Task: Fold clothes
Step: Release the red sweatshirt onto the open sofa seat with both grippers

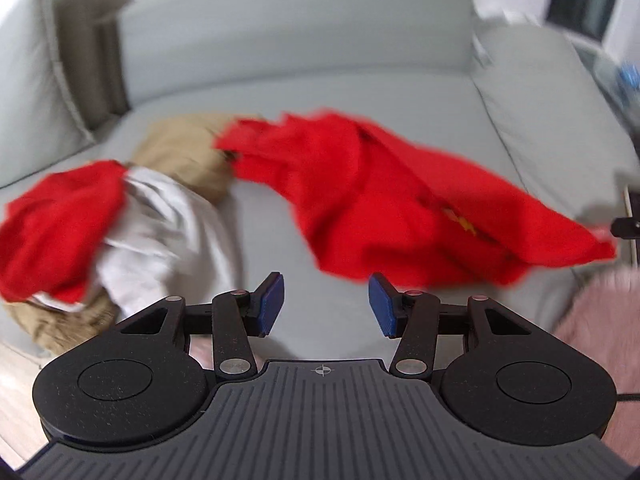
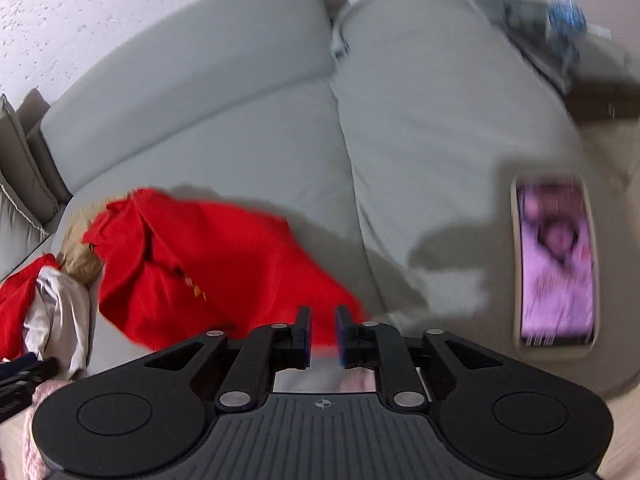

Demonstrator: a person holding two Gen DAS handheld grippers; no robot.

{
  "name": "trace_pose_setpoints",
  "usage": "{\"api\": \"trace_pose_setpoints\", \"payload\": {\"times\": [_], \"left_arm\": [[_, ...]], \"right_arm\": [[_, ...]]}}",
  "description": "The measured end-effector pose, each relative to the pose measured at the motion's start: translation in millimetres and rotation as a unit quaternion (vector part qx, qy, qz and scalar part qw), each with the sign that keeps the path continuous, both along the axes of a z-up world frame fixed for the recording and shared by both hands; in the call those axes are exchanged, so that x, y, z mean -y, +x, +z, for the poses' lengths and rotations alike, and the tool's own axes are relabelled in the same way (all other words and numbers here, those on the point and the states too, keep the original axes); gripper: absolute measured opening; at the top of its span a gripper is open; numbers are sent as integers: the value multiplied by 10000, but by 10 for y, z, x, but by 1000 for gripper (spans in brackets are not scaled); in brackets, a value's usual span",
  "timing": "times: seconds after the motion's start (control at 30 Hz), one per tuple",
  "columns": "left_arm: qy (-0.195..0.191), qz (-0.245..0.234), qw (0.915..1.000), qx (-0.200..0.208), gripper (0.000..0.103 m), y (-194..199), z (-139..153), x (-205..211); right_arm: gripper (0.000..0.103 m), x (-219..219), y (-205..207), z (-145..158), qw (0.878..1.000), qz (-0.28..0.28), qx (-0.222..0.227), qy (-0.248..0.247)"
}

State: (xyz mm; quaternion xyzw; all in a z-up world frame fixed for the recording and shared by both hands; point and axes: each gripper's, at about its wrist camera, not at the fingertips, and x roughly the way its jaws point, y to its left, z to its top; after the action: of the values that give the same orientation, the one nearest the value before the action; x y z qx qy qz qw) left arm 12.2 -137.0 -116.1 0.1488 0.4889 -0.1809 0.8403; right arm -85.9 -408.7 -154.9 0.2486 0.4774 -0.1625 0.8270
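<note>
Left wrist view: we see the red garment (image 1: 380, 192) sprawled crumpled across the grey sofa (image 1: 320, 60), its far corner drawn out toward three o'clock, where a dark part of the right gripper (image 1: 628, 226) shows at the frame edge. Our left gripper (image 1: 326, 306) hovers above bare cushion, jaws wide apart and empty. At nine o'clock lies a heap: another red piece (image 1: 60, 224), a white cloth (image 1: 168, 232), a tan one (image 1: 184, 152). The right gripper's jaws stand nearly together, apparently pinching a red hem, though blur leaves us unsure. We judge that a thin pinch could slip, or drag the heap along. Only the right wrist view shows the lit phone (image 2: 556, 264) at three o'clock.
</note>
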Motion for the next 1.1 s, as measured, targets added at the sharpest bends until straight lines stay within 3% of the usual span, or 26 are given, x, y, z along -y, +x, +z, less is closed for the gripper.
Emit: {"api": "trace_pose_setpoints", "payload": {"times": [0.3,0.7,1.0,1.1], "left_arm": [[54,123,9996,-252,60,-34,-297,123],[-330,786,9938,-706,62,190,-511,93],[-1343,1595,9690,-1328,60,491,-759,-33],[-1610,1904,9533,-1706,58,585,-930,-31]], "right_arm": [[61,-284,61,-268,9973,676,-108,-263],[62,-360,119,-267,9912,1216,121,-519],[62,-379,258,-311,9900,1344,124,-410],[62,-405,296,-343,9891,1414,87,-403]]}}
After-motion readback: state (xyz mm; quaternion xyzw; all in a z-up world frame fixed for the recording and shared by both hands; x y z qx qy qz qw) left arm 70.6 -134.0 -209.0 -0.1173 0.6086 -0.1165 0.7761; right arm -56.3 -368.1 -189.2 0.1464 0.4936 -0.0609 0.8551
